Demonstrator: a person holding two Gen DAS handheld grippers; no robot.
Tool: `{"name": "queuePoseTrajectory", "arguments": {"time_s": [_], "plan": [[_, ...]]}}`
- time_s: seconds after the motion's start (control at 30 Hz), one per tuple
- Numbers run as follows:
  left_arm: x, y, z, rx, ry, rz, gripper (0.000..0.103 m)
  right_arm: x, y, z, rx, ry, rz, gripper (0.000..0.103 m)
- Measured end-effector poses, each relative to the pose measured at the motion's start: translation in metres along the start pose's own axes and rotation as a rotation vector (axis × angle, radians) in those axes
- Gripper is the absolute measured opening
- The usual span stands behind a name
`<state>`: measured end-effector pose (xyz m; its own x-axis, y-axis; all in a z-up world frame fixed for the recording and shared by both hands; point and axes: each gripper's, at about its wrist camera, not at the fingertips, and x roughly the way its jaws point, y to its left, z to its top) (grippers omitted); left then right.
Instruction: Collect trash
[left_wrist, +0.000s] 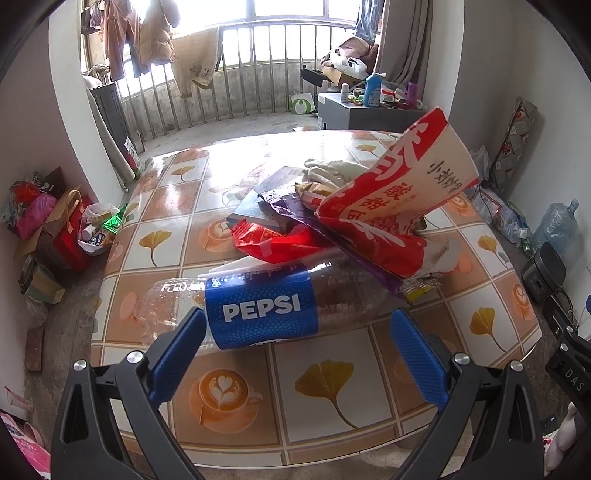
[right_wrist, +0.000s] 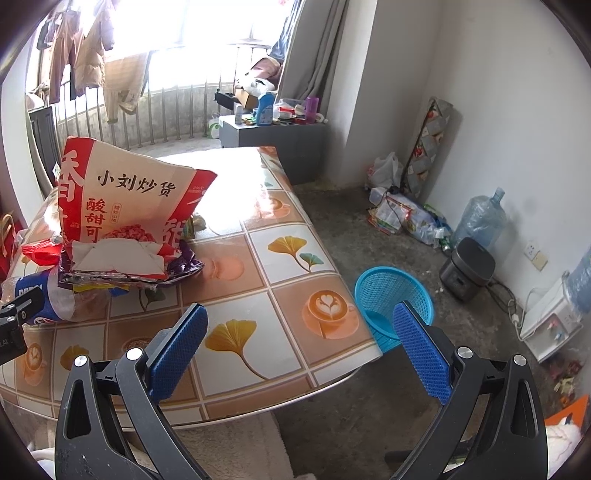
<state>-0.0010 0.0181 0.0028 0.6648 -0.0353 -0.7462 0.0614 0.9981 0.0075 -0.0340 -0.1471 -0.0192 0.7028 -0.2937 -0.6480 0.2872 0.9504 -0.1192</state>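
Observation:
An empty Pepsi bottle (left_wrist: 258, 310) lies on its side on the table (left_wrist: 332, 387), in front of a trash pile: a tall red-and-cream snack bag (left_wrist: 399, 195), red wrappers (left_wrist: 273, 240) and a purple wrapper (left_wrist: 291, 212). My left gripper (left_wrist: 299, 325) is open, its blue fingers just short of the bottle on either side of the label. The right wrist view shows the same snack bag (right_wrist: 125, 199) and bottle (right_wrist: 48, 295) at the left. My right gripper (right_wrist: 301, 321) is open with nothing between its fingers, over the table's right edge, with a blue mesh basket (right_wrist: 391, 295) on the floor beyond.
White gloves (left_wrist: 332, 173) and a box lie behind the pile. On the floor sit bags (left_wrist: 70, 225) to the left, a rice cooker (right_wrist: 469, 273), water jugs (right_wrist: 480, 218) and litter along the right wall. A grey cabinet (right_wrist: 273, 136) stands by the balcony railing.

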Motion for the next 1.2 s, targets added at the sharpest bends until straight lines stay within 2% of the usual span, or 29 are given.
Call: {"name": "queuePoseTrajectory", "arguments": {"time_s": [0.1,0.2,0.33,0.5,0.63,0.73,0.83,0.97,1.07,1.13,1.2], "plan": [[-0.01,0.023,0.005,-0.013,-0.079,-0.019,0.098,-0.006,0.008,0.006,-0.003,-0.057,0.056,0.096],[-0.018,0.054,0.01,-0.043,-0.173,-0.051,0.098,-0.011,0.019,0.012,-0.021,-0.111,0.152,0.096],[-0.021,0.097,0.014,-0.1,-0.238,-0.098,0.098,-0.005,0.033,0.017,-0.025,-0.101,0.297,0.096],[-0.013,0.125,0.019,-0.153,-0.236,-0.125,0.098,0.009,0.041,0.021,0.006,-0.033,0.434,0.096],[-0.002,0.125,0.031,-0.158,-0.21,-0.224,0.097,0.012,0.037,0.031,0.071,-0.016,0.497,0.094],[0.007,0.116,0.043,-0.143,-0.193,-0.305,0.092,0.013,0.032,0.039,0.118,-0.006,0.536,0.092],[0.016,0.11,0.051,-0.109,-0.163,-0.342,0.084,0.02,0.028,0.04,0.162,0.041,0.608,0.086],[0.025,0.12,0.055,-0.088,-0.133,-0.307,0.073,0.028,0.032,0.031,0.152,0.125,0.757,0.078],[0.036,0.144,0.054,-0.123,-0.102,-0.206,0.063,0.032,0.048,0.017,0.1,0.247,0.902,0.078],[0.052,0.164,0.049,-0.167,-0.042,-0.136,0.053,0.034,0.066,0.008,0.043,0.321,0.941,0.075],[0.066,0.18,0.039,-0.208,0.032,-0.119,0.044,0.037,0.082,-0.001,0.011,0.388,0.956,0.07]]}}
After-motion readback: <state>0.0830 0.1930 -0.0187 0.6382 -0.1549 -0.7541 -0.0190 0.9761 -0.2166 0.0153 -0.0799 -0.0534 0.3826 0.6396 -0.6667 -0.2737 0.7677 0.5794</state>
